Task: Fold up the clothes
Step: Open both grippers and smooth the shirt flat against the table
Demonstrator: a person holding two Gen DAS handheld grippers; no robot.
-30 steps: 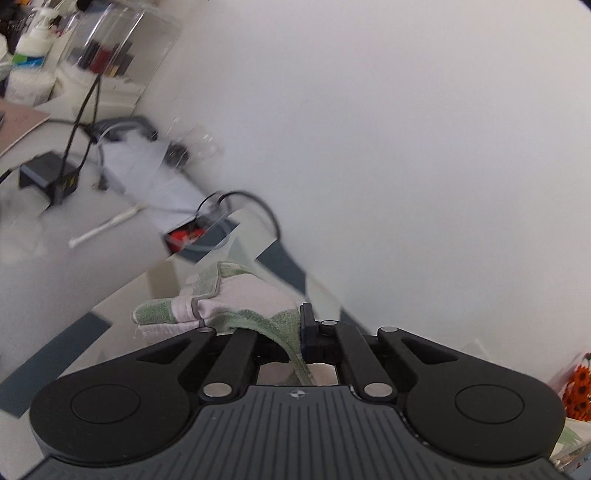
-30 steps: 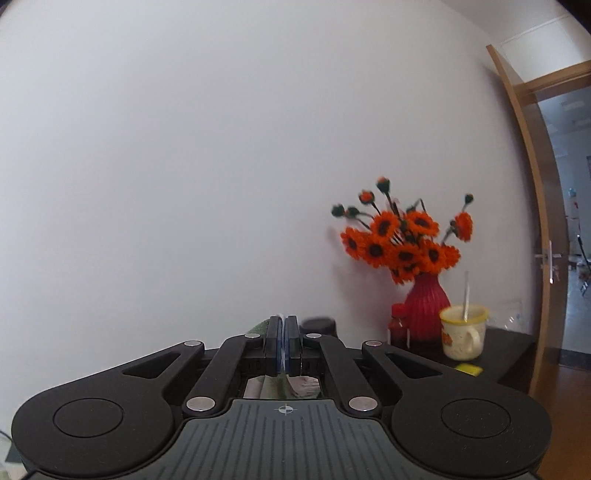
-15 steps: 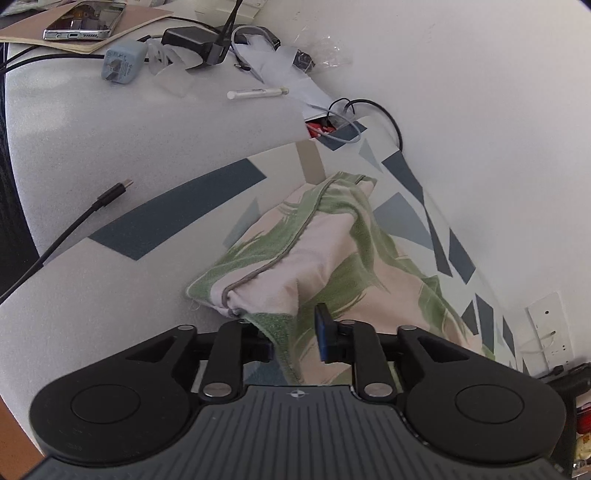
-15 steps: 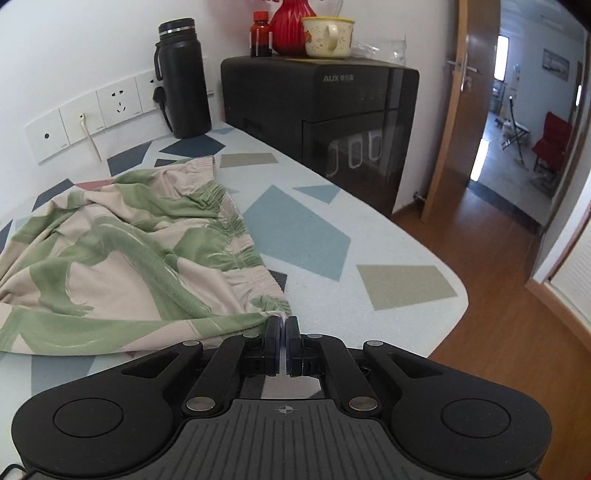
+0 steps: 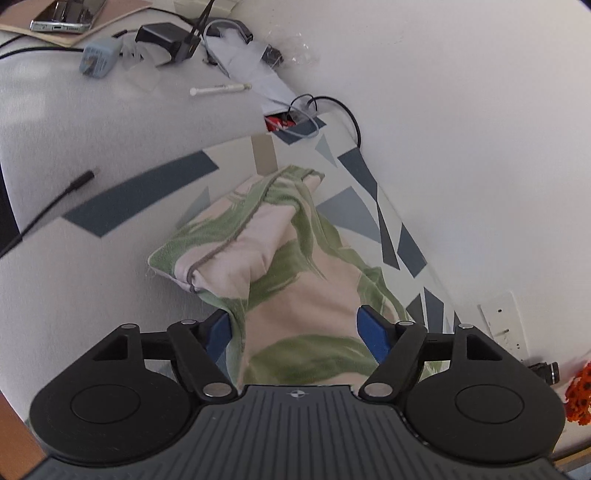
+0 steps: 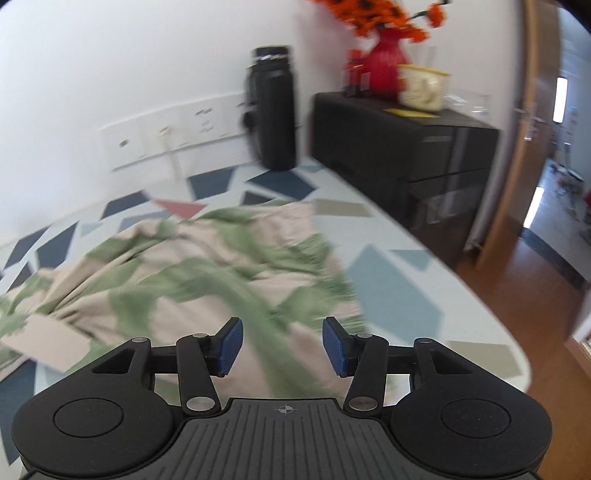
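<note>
Shorts (image 5: 295,291) of soft pink-beige cloth with green leafy streaks lie on the tabletop (image 5: 74,295), seen from both wrist cameras (image 6: 192,280). Nearest in the left view, the left gripper (image 5: 297,328) has its jaws opening, blue ribbed pads spread wide over the cloth; fabric lies between them, and the left pad sits right at a folded green edge, but nothing is pinched. Just beyond, a hemmed leg with a grey stitched seam is doubled back on itself in a loose, puffy fold. The right gripper (image 6: 282,345) is likewise opening, its pads at a middling gap above the gathered, crinkled waistband side of the shorts, not pressing on it; the cloth there is motion-blurred.

The tabletop is smooth and pale, printed with angular blue, grey and one red shape (image 6: 177,206). Farther off in the left view lie a thin white stick (image 5: 219,88), a black adapter (image 5: 166,37) with cables and a phone (image 5: 66,18). Far in the right view stand a tall matte black flask (image 6: 273,110) against the wall, a glossy black cabinet (image 6: 406,147), and on it a red vase (image 6: 384,70) of orange flowers beside a cream mug (image 6: 421,86).
</note>
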